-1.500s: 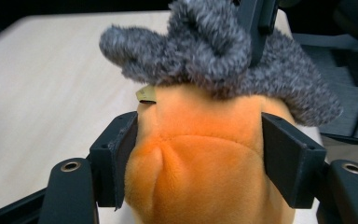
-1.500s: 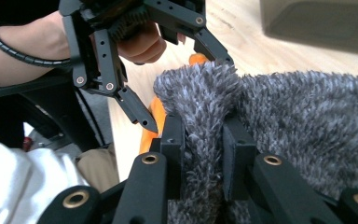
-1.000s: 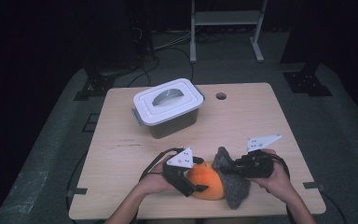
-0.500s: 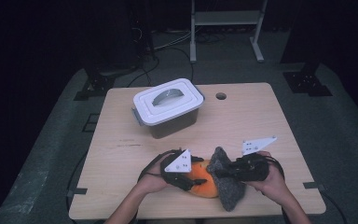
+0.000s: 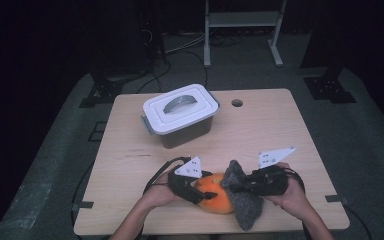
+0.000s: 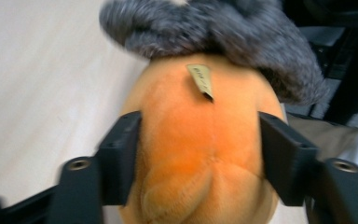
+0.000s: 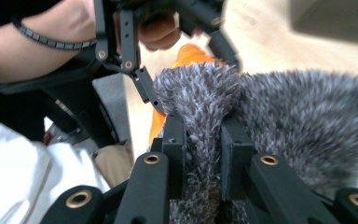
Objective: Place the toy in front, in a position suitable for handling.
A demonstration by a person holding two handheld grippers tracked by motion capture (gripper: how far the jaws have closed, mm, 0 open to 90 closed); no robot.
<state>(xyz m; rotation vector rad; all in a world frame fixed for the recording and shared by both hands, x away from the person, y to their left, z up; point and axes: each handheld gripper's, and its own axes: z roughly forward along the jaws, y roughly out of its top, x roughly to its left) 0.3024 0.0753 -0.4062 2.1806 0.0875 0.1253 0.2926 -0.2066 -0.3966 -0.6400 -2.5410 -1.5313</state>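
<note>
An orange plush toy (image 5: 216,199) lies near the table's front edge, with a grey furry cloth (image 5: 246,210) draped over its right side. My left gripper (image 5: 204,192) comes at it from the left. Its jaws have just been closing with the toy between them. In the left gripper view both pads (image 6: 121,156) press into the flanks of the orange plush toy (image 6: 200,140), and a small tag (image 6: 201,80) shows on top. My right gripper (image 7: 203,135) is shut on a fold of the grey furry cloth (image 7: 307,121), pinched tight between its pads.
A lidded plastic box (image 5: 180,111) with a handle stands at the back left of the wooden table (image 5: 285,130). A small round hole (image 5: 237,103) lies in the tabletop behind it. The person's forearms enter from the front edge.
The left gripper's jaws have narrowed from wide open until they grip the orange toy. The right gripper keeps its pinch on the grey cloth and has barely shifted.
</note>
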